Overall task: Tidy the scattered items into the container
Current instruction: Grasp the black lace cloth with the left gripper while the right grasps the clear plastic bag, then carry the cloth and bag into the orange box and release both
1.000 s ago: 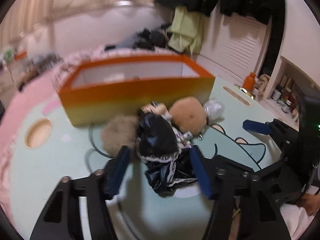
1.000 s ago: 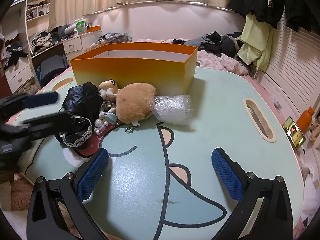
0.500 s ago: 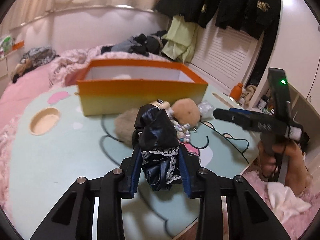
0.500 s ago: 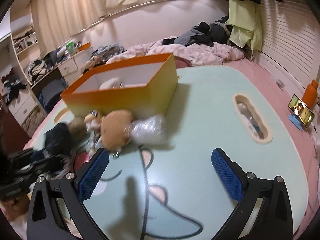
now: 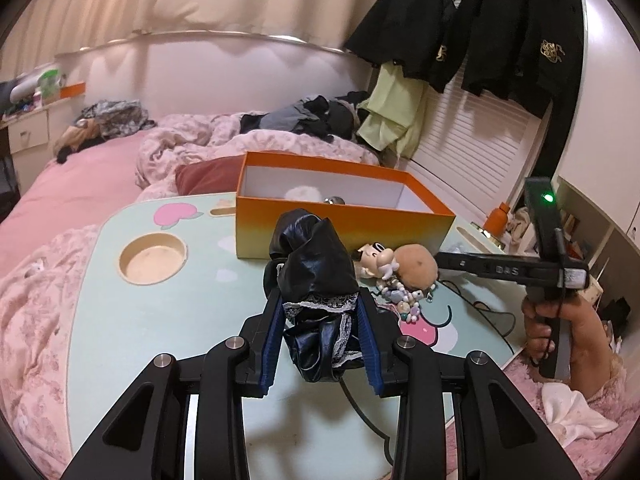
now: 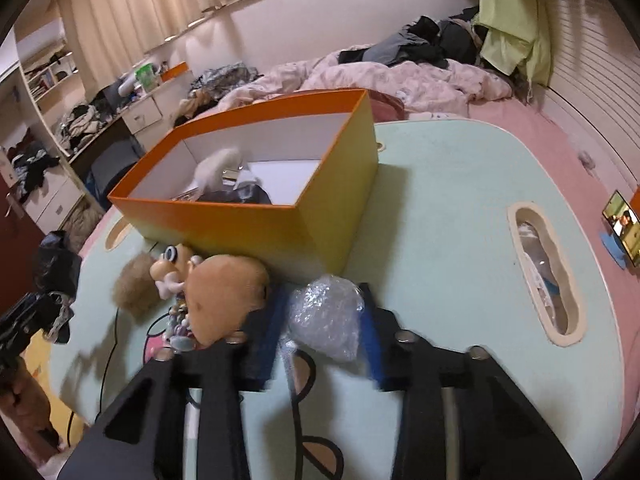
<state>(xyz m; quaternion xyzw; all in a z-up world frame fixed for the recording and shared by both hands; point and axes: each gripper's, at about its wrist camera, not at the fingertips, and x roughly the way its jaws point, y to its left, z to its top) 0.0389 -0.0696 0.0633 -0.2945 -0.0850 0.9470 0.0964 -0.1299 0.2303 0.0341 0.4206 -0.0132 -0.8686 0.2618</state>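
My left gripper (image 5: 320, 336) is shut on a black satin cloth with white lace trim (image 5: 316, 276) and holds it above the mint table (image 5: 160, 320). The orange box (image 5: 340, 224) stands beyond it with a white fluffy item inside. My right gripper (image 6: 324, 336) is closed around a clear crinkly plastic bag (image 6: 326, 316) that lies on the table in front of the orange box (image 6: 260, 216). A brown plush (image 6: 228, 296), a cartoon figure (image 6: 172, 268), a bead string (image 6: 178, 328) and a fuzzy brown ball (image 6: 134, 288) lie to its left.
A round cup recess (image 5: 154, 256) is at the table's left. An oval slot (image 6: 544, 272) is at the table's right. A black cable (image 6: 108, 356) trails over the table's left front. A bed with pink bedding (image 5: 80, 184) lies behind the table.
My left gripper closed on the black cloth and lifted it off the table. My right gripper moved in to the plastic bag and closed around it.
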